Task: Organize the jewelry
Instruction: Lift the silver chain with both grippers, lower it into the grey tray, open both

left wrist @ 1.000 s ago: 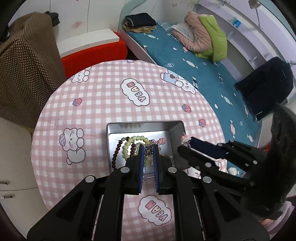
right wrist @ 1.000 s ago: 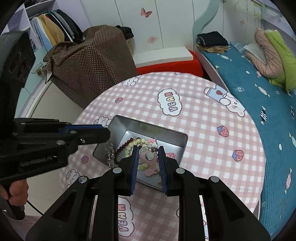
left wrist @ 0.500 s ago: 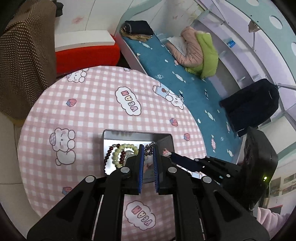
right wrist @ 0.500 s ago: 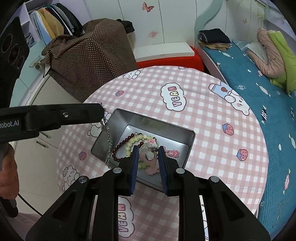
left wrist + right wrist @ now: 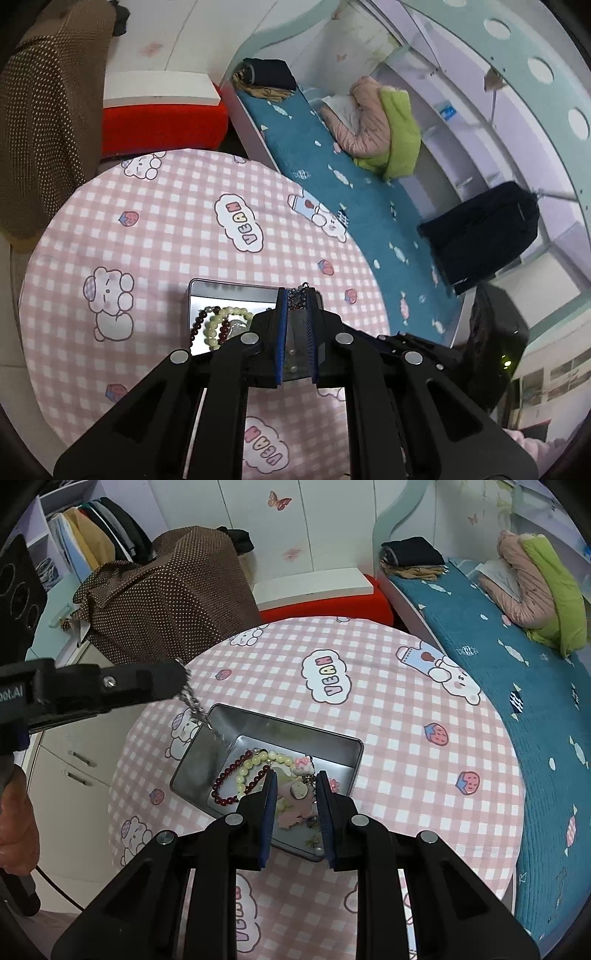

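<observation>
Left tongs [image 5: 177,679] clamped on silver chain [image 5: 195,709], dangling into metal tin [image 5: 295,731] on table [image 5: 406,738]. Right tongs [image 5: 295,786] nipping pink charm [image 5: 299,794] above tin; bead bracelets [image 5: 240,775] just left of them.

A shiny metal tin [image 5: 334,755] sits on matt checked cloth [image 5: 388,716], holding glossy beads [image 5: 225,775].

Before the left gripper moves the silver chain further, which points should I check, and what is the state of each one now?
1. Left gripper shut on the silver chain: ok.
2. Chain fully lifted out of the metal tin: not ok, its lower end hangs inside.
3. Chain free of the bead bracelets: cannot tell.
4. Right gripper clear of the chain: ok, it is above the tin's near end.
5. Right gripper holding something: cannot tell.
</observation>
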{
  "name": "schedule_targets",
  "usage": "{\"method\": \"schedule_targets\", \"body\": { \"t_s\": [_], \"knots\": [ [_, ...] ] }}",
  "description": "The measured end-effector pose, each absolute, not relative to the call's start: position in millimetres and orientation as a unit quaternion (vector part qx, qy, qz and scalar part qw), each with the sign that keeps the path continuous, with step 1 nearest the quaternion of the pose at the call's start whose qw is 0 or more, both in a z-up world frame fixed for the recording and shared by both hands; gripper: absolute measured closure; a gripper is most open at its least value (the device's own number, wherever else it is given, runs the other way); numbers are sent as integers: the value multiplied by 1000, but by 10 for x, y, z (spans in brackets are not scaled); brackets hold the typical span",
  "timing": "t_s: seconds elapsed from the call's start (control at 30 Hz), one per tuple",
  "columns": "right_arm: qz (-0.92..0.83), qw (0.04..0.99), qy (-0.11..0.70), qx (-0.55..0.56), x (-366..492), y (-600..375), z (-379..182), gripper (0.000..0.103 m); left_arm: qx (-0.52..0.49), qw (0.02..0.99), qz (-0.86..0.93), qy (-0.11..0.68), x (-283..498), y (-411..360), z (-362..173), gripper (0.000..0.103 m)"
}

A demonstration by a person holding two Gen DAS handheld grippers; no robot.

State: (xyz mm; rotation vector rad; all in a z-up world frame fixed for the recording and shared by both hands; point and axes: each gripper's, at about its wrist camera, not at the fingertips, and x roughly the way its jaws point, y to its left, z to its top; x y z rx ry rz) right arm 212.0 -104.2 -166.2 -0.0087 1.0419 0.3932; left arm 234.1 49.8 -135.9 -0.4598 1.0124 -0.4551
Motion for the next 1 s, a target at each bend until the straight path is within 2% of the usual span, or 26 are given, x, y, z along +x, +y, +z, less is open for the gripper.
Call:
{"method": "schedule_targets", "body": {
  "t_s": [0.17,0.67,0.7,0.77,0.8,1.0],
  "knots": [
    [187,848,496,-1,2127,-1066,-1676,83,-208,830,-212,472,2350,507,-1336,94],
    [196,840,505,-7,2163,-996,-1740,83,-156,803,-158,553,2429,458,-1879,93],
    [196,840,506,-8,2170,-989,-1744,83,-155,801,-159,555,2424,453,-1887,89],
    [197,840,506,-8,2180,-977,-1749,83,-147,802,-158,558,2409,446,-1890,69],
    [198,839,506,-9,2185,-966,-1746,83,-143,803,-155,557,2403,439,-1880,56],
    [205,838,505,-12,2245,-895,-1740,83,-134,808,-160,551,2373,445,-1839,55]
  ]
}}
